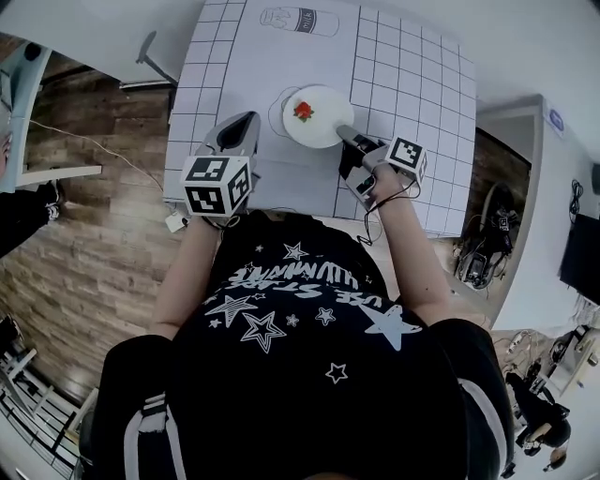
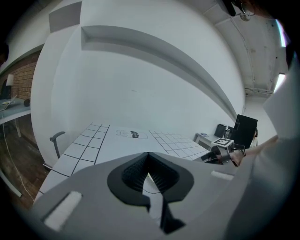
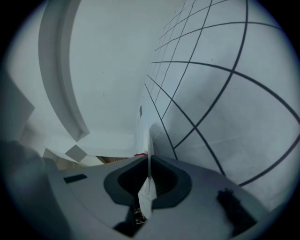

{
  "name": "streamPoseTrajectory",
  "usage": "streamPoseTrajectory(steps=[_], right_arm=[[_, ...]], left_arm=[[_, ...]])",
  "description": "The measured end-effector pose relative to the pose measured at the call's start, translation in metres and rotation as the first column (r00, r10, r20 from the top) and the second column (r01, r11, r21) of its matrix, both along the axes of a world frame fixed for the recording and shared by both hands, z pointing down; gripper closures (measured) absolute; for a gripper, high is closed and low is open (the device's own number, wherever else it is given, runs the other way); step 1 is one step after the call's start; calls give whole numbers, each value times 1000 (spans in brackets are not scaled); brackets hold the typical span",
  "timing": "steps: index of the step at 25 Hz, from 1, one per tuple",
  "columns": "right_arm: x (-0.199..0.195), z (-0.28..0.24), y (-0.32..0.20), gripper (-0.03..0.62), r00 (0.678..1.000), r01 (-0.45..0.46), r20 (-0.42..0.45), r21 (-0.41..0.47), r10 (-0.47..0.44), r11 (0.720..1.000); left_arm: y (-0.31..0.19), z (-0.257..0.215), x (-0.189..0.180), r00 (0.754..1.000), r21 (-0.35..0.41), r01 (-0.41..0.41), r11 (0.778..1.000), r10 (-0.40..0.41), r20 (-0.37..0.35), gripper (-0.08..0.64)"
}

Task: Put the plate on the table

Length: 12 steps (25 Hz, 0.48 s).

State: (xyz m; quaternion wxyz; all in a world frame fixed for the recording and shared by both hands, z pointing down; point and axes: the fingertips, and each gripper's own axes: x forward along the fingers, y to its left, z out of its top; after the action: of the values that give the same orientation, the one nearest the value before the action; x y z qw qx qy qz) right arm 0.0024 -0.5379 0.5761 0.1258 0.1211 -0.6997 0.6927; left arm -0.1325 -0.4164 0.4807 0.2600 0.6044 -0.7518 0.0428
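Observation:
A white plate with a red strawberry picture on it is over the middle of the white gridded table, beside a drawn circle outline. My right gripper is shut on the plate's near right rim. In the right gripper view the plate shows edge-on, running out from between the jaws of the right gripper. Whether the plate rests on the table I cannot tell. My left gripper is to the plate's left, shut, with nothing in it. In its own view the left gripper points across the table.
A drawn milk bottle outline marks the table's far side. A chair stands at the far left corner, over wooden floor. A low white side table and a black box stand to the right.

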Motion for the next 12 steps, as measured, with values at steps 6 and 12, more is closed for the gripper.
streamPoseTrajectory(steps=[6,12], right_arm=[[0,6,3,571,996,64,-64,39,-61,997],[1,8,-1,571,991,83,-116,87,-73,993]], left_arm=[[-4,10,9,1000,-17,12,1000,-12,-15,551],[-5,11,4,1000,-23,10,1000,-10,-11,551]])
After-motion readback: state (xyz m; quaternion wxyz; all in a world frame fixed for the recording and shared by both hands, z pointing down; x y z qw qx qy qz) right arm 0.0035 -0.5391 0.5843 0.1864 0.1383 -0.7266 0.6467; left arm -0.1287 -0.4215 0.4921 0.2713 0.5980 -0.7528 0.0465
